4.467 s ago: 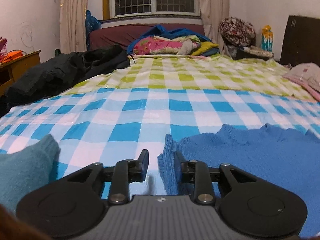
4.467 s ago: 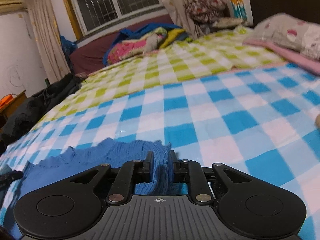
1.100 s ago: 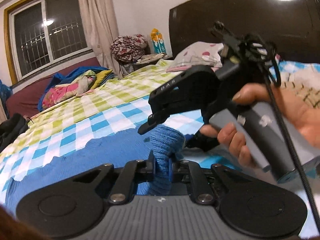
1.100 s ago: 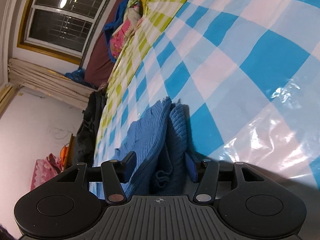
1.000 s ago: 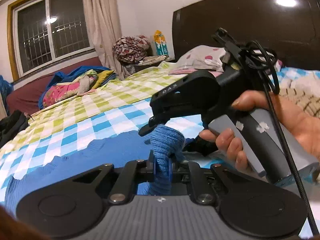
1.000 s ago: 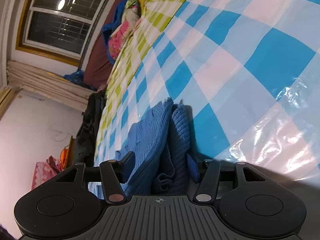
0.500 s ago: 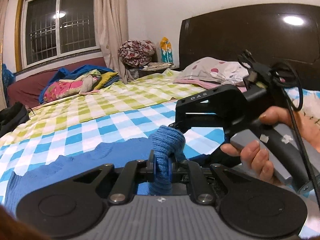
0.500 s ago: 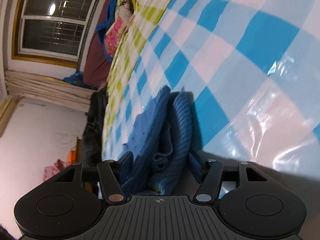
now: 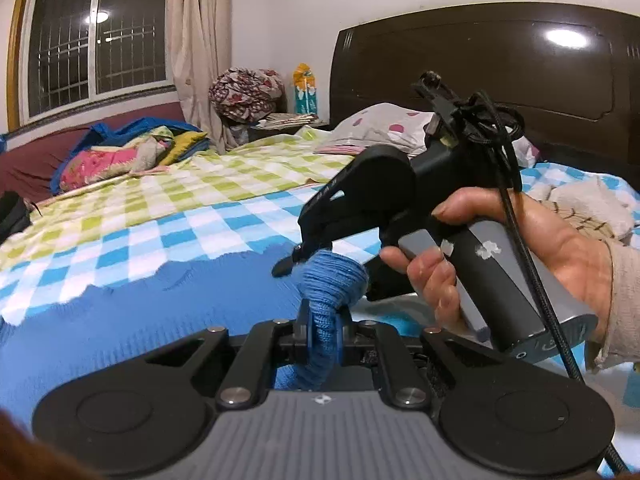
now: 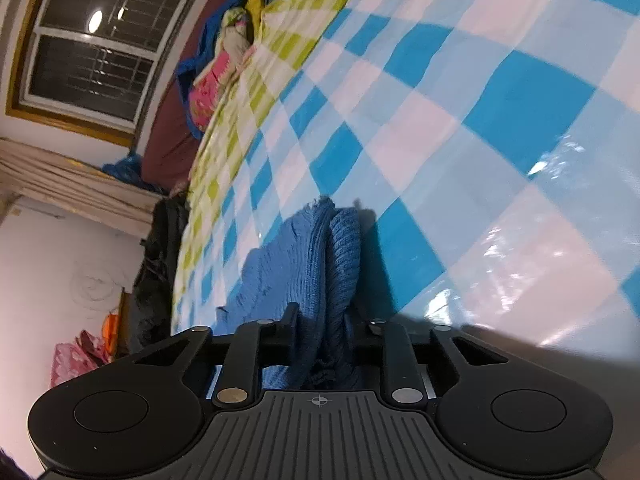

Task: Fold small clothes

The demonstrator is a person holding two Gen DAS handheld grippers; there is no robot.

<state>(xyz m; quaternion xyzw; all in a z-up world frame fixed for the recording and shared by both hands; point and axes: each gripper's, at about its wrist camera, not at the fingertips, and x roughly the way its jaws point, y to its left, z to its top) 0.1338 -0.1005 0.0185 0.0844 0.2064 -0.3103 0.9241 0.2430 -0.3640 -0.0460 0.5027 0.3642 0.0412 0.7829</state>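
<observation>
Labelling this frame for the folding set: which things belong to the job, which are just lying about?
In the job:
- blue knit garment
- left gripper, shut on it
- right gripper, jaws closing, knit between them

Lying about:
- spotted pillow
- heap of bright bedding
- checked bed cover

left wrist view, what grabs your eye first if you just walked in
The bright blue knitted sweater spread over the checked bedsheet, a bunched fold pinched in the left hand-held gripper. Just right of it, a hand holds the right hand-held gripper, closing on the same fold.
</observation>
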